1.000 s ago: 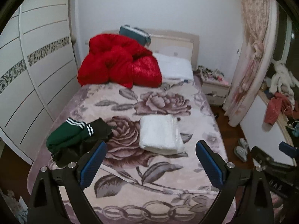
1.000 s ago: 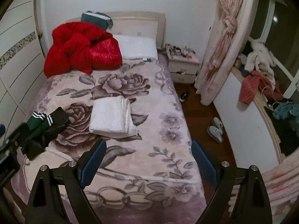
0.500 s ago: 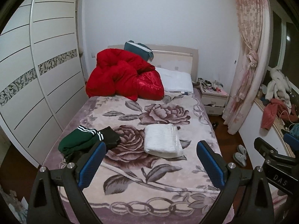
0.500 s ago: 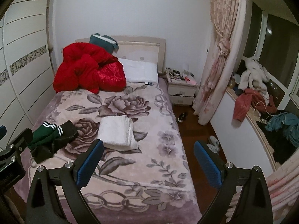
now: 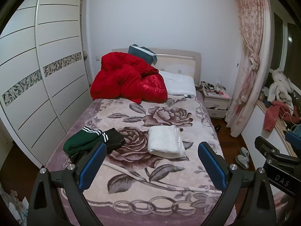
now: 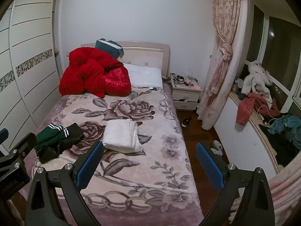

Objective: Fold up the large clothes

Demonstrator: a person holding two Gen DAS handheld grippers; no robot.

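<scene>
A folded white garment (image 5: 165, 141) lies in the middle of the bed (image 5: 131, 188), also in the right wrist view (image 6: 122, 135). A crumpled green and black garment with white stripes (image 5: 92, 141) lies on the bed's left side, also in the right wrist view (image 6: 58, 139). My left gripper (image 5: 151, 163) is open and empty, held above the foot of the bed. My right gripper (image 6: 149, 162) is open and empty, beside it to the right. Both are well back from the clothes.
A red quilt (image 5: 128, 79) and white pillow (image 5: 178, 84) lie at the headboard. A wardrobe (image 5: 37, 75) stands left of the bed. A nightstand (image 6: 186, 92), curtain (image 6: 222, 56), slippers (image 6: 216, 146) and a cluttered window ledge (image 6: 263, 113) are right.
Both grippers have lifted and pulled back from the bed, so more of the room and wall shows. The clothes have not moved.
</scene>
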